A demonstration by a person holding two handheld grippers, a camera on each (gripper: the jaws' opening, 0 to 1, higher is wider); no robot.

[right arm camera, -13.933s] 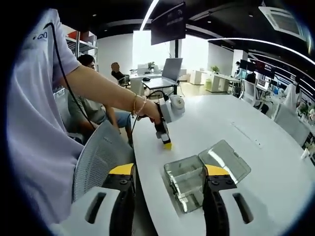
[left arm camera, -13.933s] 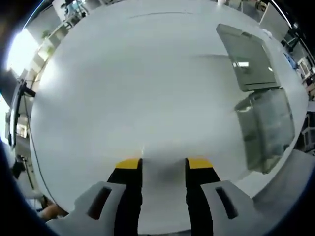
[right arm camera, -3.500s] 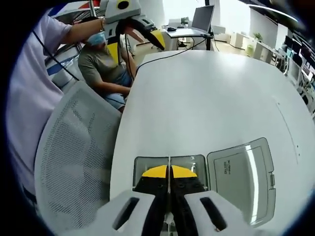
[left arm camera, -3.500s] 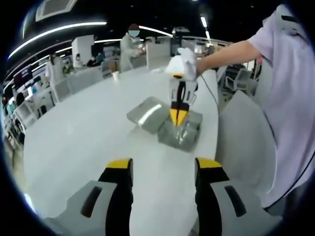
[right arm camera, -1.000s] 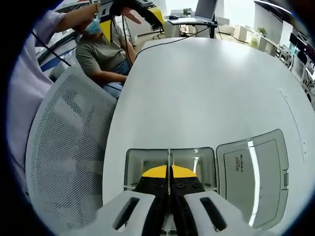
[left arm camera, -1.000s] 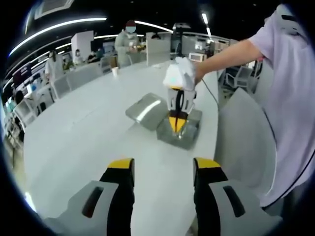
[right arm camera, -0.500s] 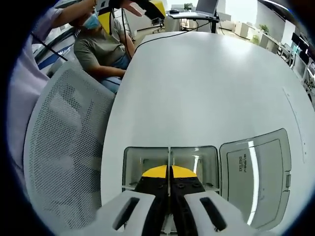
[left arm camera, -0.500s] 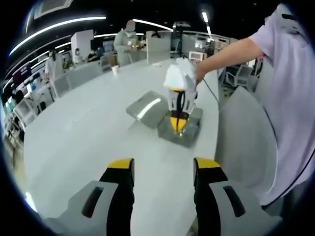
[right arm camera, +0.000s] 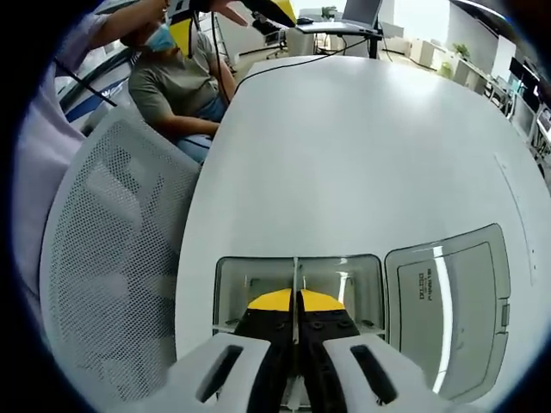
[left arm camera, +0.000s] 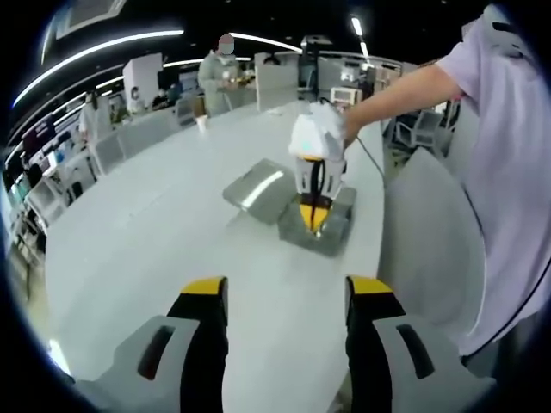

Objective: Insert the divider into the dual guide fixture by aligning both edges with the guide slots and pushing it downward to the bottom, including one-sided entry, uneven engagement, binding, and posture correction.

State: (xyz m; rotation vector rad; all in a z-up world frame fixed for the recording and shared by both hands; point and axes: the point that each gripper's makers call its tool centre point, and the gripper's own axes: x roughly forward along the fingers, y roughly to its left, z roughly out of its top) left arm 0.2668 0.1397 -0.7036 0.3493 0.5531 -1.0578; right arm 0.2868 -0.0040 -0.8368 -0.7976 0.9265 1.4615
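Room: open office, white worktop [right arm camera: 362, 146], mesh chair [right arm camera: 112, 241] beside it.
Fixture: clear box [right arm camera: 297, 288] near worktop edge, its lid [right arm camera: 448, 301] lying open alongside.
Divider: thin clear sheet [right arm camera: 295, 284], upright, edge-on between R jaws, over box mid-line.
R gripper [right arm camera: 295, 311]: clenched on divider, straight above box; nearer hand.
L gripper [left arm camera: 280, 297]: jaws apart, nothing held, well back.
Next: prob. straight push down, both edges level in slots.

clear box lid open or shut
Open. In the right gripper view the lid lies flat on the table beside the clear box, whose inside shows around the right gripper.
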